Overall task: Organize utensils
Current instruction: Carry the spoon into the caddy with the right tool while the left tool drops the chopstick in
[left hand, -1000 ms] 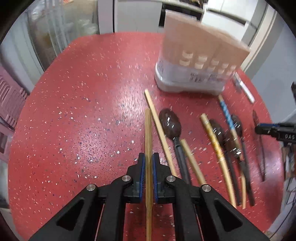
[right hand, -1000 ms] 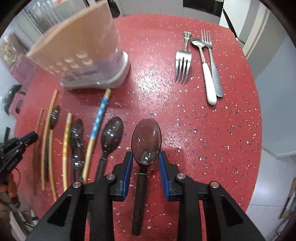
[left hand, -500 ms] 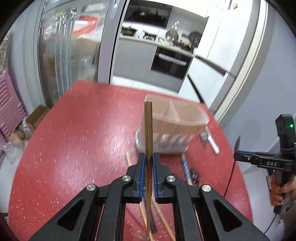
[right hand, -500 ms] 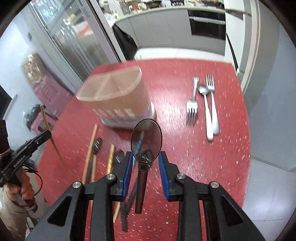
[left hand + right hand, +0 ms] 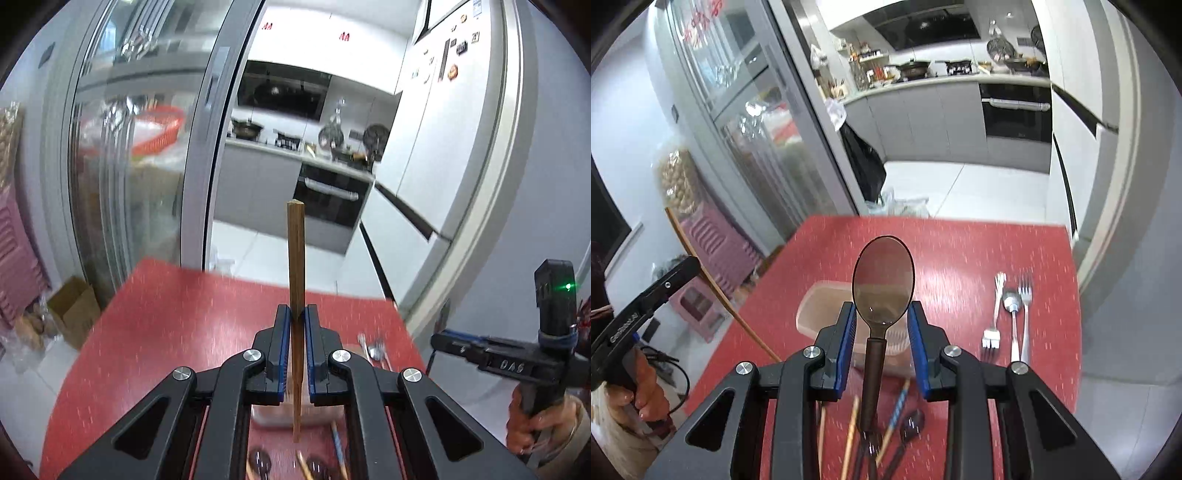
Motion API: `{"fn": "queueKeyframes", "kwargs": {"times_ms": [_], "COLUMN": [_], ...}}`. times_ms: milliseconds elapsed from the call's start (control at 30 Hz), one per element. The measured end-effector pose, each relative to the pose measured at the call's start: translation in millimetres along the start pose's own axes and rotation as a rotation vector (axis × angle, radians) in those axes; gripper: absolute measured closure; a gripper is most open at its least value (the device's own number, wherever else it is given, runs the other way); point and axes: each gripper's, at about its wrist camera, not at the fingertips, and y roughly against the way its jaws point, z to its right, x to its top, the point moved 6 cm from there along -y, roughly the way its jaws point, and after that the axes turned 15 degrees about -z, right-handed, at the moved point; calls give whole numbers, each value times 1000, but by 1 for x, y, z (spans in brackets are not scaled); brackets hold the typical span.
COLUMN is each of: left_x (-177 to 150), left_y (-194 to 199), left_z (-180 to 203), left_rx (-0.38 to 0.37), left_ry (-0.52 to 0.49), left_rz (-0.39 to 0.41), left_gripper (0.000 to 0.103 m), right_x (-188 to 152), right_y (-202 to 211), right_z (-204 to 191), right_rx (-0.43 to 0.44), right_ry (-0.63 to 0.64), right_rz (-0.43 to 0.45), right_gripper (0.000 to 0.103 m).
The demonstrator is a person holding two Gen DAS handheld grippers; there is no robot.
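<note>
Above the holder (image 5: 827,306), left gripper (image 5: 295,314) clamps a chopstick (image 5: 295,254), right gripper (image 5: 882,314) grips a spoon (image 5: 882,280); lower each tip-down into separate compartments.

The left gripper (image 5: 295,325) is showing matte black linkage arms with round silver screws at the joints, and its fingers (image 5: 280,350) are wearing ribbed blue pads. The right gripper (image 5: 882,321) is showing the same black frame, silver screws and blue-lined fingers (image 5: 846,343). Seen from the side, each tool's body is carrying white lettering; the right one is glowing with a small green light. A black cable is trailing from the left handle.
</note>
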Motion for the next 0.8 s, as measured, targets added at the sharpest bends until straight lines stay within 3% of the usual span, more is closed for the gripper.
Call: {"fn": "queueKeyframes", "kwargs": {"times_ms": [167,300,800], "left_x": [31,37,-7], "left_y": [-8,-26,-116], "left_z": [4,4,6], "left_rx": [30,27,105], "left_ry": [0,15,-54], "left_rz": [86,101,18], "left_gripper": [72,72,72], "right_x": [33,52,41], "right_y": [-5,-18,-97], "right_z": [-7,-9,-10], "right_rx": [-7,-32,-100], "right_ry": [-16,-15,46], "right_rz": [52,97,154], "right_gripper": [72,72,72]}}
